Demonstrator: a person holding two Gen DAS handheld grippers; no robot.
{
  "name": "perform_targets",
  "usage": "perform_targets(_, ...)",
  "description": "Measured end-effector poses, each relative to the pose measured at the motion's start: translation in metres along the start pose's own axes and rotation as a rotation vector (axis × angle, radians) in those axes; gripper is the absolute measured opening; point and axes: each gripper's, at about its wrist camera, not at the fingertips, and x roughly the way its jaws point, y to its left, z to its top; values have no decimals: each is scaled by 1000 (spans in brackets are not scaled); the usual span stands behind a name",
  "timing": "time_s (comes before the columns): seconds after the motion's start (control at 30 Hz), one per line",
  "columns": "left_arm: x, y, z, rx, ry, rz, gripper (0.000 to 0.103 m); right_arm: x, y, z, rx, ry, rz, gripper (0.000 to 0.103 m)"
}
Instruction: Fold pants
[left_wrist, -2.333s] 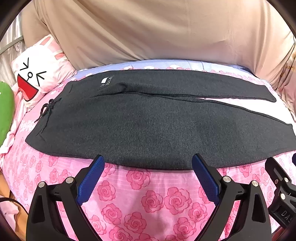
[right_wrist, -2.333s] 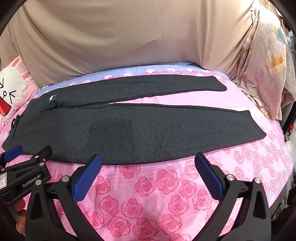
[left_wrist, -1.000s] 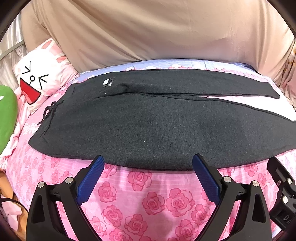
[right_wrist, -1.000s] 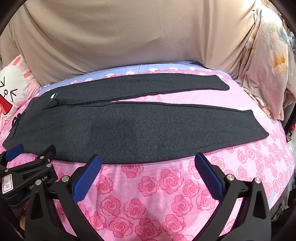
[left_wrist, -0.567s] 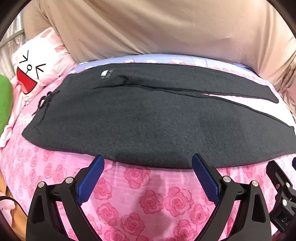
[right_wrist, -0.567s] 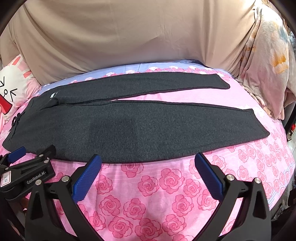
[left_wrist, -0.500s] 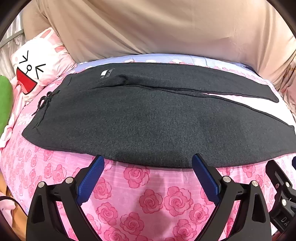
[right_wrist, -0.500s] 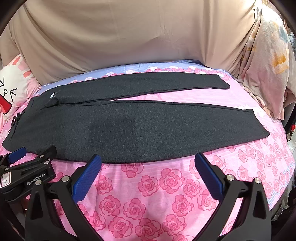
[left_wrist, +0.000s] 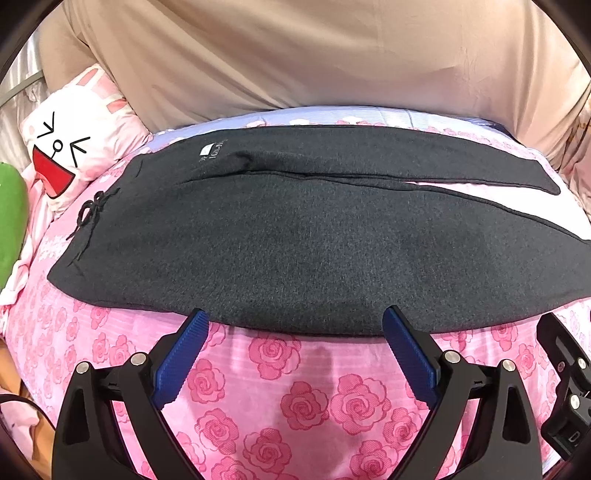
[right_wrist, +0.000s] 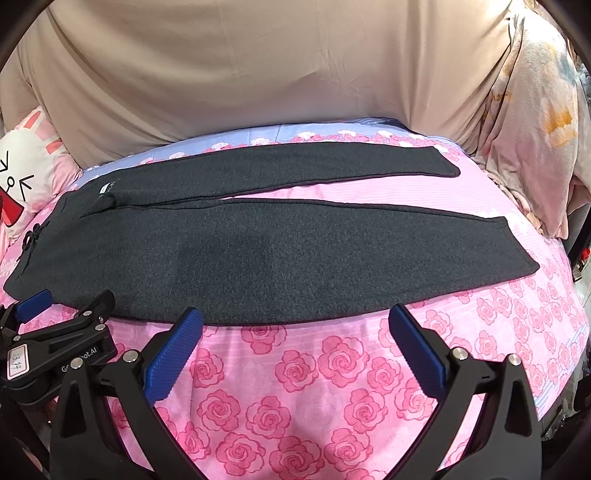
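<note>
Dark grey pants (left_wrist: 295, 240) (right_wrist: 258, 254) lie flat across a pink rose-print bedsheet (left_wrist: 288, 398) (right_wrist: 295, 376), waistband with drawstring to the left, the two legs spread apart toward the right. My left gripper (left_wrist: 295, 325) hovers open over the sheet, its blue fingertips at the near edge of the near leg. My right gripper (right_wrist: 295, 325) is open too, fingertips at the same near edge further right. Neither holds anything. The left gripper's body shows at the lower left of the right wrist view, and the right gripper's at the lower right of the left wrist view.
A white cartoon-face pillow (left_wrist: 70, 147) (right_wrist: 22, 177) and a green cushion (left_wrist: 9, 218) sit at the left. A beige fabric backdrop (left_wrist: 314, 55) (right_wrist: 258, 66) rises behind the bed. A pale patterned blanket (right_wrist: 535, 129) hangs at the right.
Both views shifted slightly; the left gripper drifted a little over the pants' near edge. The pants lie unchanged and both grippers stay open.
</note>
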Motion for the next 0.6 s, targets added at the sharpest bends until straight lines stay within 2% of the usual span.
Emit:
perform_targets(0.27, 0, 2, 0, -3, -19, 11, 94, 2, 0, 2, 3, 6, 5, 98)
perform_targets(0.43, -8, 6, -2, -37, -96, -10, 94, 7, -9, 5, -10, -5, -9, 98)
perform_targets(0.5, -9, 8, -1, -49, -83, -34, 94, 9, -17, 10, -25, -23, -18, 98)
perform_targets(0.6, -4, 8, 4, -23, -5, -49, 94, 15, -52, 26, -14, -38, -42, 98)
